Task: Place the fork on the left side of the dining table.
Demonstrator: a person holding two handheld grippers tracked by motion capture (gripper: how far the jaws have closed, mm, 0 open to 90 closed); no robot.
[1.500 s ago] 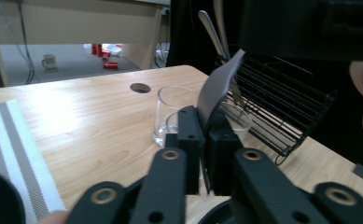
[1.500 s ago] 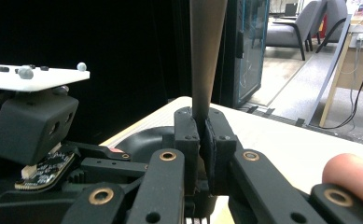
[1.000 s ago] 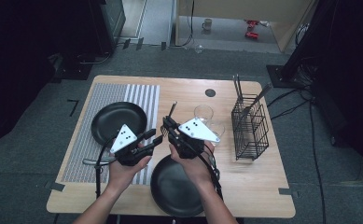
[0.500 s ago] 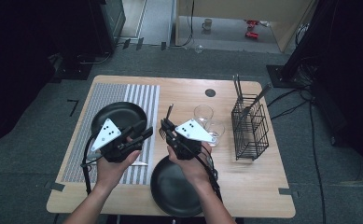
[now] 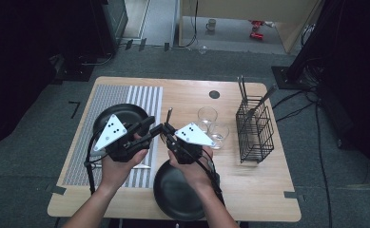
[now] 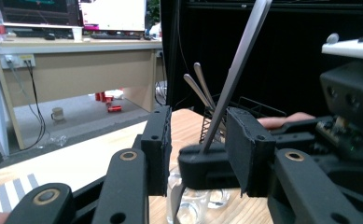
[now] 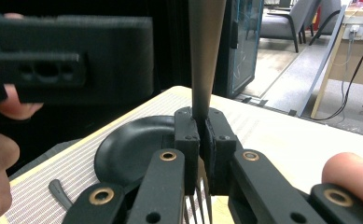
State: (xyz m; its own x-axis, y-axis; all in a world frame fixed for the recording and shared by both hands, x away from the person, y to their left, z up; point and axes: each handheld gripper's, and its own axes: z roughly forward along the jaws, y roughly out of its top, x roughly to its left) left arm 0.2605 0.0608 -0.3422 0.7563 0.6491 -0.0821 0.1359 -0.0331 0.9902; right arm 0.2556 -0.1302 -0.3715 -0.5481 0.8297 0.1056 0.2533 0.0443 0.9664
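- Steel fork (image 7: 206, 60) is standing upright in the right gripper (image 7: 202, 140), whose two black jaws are pinching it just above the tines; the tines are poking out below the jaws and the handle is rising out of the top of the right gripper view.
- From the high view, the right gripper (image 5: 166, 133) is hovering over the middle of the wooden table (image 5: 249, 185), with the fork handle (image 5: 169, 114) sticking up from its tip.
- The left gripper (image 5: 149, 127) is being held just beside it, its tip reaching toward the fork.
- In the left gripper view, the left gripper (image 6: 198, 142) is standing with its jaws apart, one on each side of the right gripper's tip and the fork (image 6: 237, 70); its pads seem to be clear of the fork, though the angle is making this hard to judge.
- A black plate (image 5: 113, 116) is resting on the striped mat (image 5: 144, 97) behind the left hand.
- A second black plate (image 5: 166, 197) is lying at the near table edge under the right wrist.
- Two clear glasses (image 5: 207, 115) are standing just beside the right gripper.
- A black wire caddy (image 5: 254, 133) with utensils in it is sitting farther right.
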